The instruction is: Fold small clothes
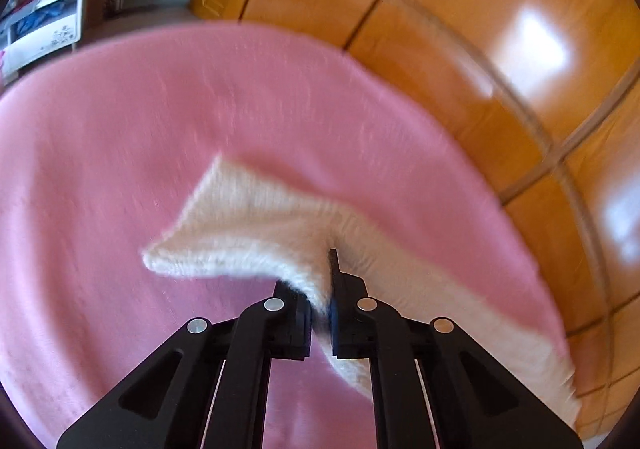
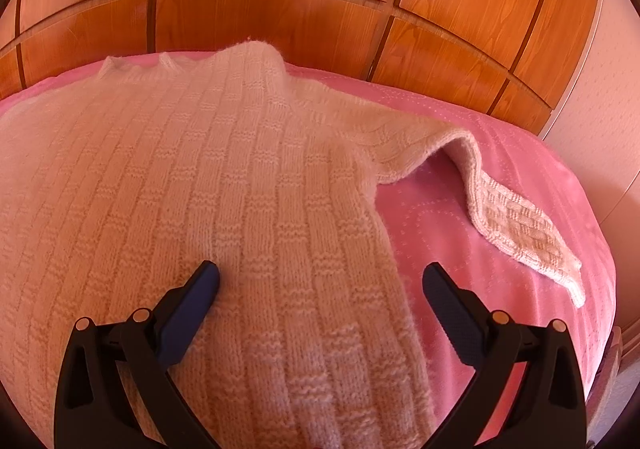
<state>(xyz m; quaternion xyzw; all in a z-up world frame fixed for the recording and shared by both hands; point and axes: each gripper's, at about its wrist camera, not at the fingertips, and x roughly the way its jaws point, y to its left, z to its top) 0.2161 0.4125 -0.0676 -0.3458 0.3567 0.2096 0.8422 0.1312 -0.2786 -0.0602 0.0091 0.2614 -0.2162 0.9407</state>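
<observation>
- Your left gripper (image 1: 320,289) is clamped on a bunched fold of the cream ribbed-knit sweater (image 2: 208,177), low in the centre of the left view. The bite looks narrow, so a quick pull may let the fuzzy knit slide out.
- Your right gripper (image 2: 320,277) hovers with its fingers wide apart over the sweater's body, at the bottom of its frame. If you close here you may catch only the top layer and drag it askew.
- The sweater lies spread on the pink quilted bedspread (image 2: 500,153); its right sleeve (image 2: 520,225) trails at mid-right, kinked, and may fold crooked.
- The left view is motion-blurred, so you cannot tell which part is gripped. The sweater's lower hem is cut off.
</observation>
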